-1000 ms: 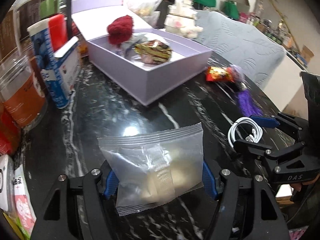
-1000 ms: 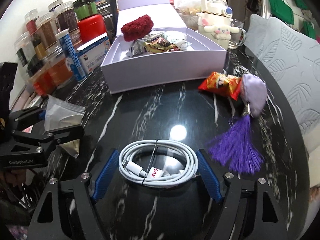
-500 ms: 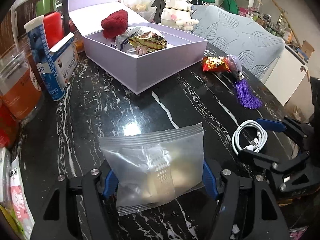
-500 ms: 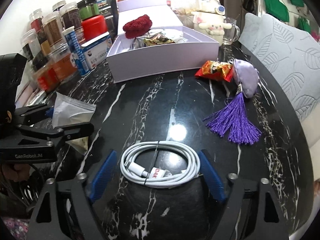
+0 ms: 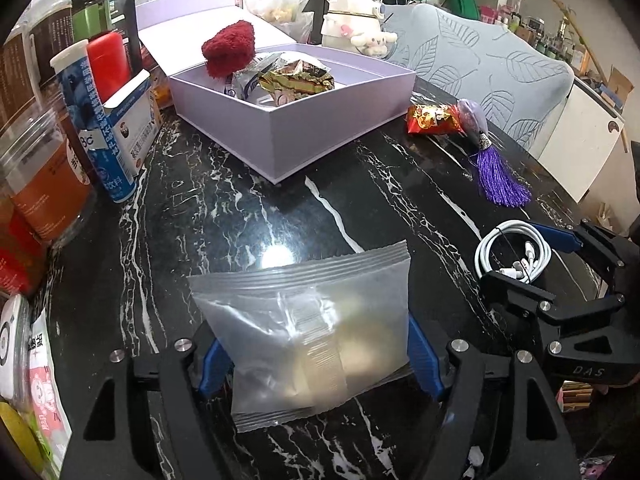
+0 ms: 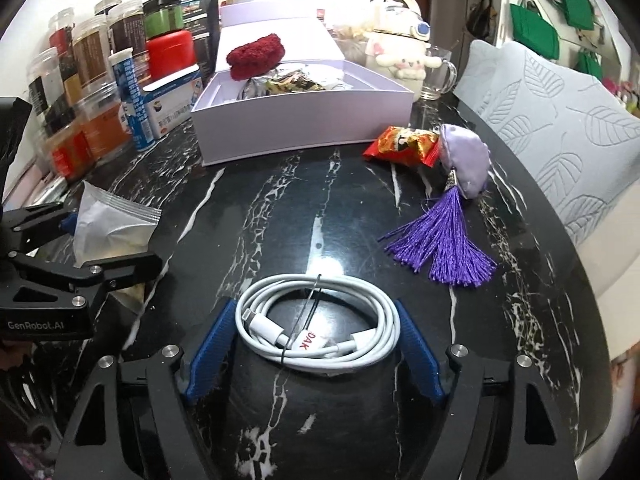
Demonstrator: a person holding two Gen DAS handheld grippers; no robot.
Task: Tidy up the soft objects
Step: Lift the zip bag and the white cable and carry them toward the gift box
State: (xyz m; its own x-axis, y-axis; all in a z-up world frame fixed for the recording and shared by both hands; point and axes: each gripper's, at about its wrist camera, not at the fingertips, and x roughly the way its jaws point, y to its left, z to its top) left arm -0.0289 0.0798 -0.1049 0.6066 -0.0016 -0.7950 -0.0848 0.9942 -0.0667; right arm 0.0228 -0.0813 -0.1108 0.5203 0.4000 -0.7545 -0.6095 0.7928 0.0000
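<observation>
Left wrist view: we see the left gripper (image 5: pixel 312 354) with its blue pads against both sides of a frosted pouch (image 5: pixel 308 332), jaws having just eased wider; pouch lies on the worktop (image 5: pixel 248 208), near side of the lilac box (image 5: pixel 304 120).

Right wrist view: right gripper (image 6: pixel 316 354) brackets the coiled white cable (image 6: pixel 320 330), jaws just narrowed, pads touching the coil's edges; cable well short of the lilac box (image 6: pixel 304 124).

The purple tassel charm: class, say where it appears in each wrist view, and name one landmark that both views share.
Left wrist view: purple tassel charm at right, above the middle, beside the red snack packet.
Right wrist view: right of centre, on the black marble table.
Shared landmark: the open lilac box.
</observation>
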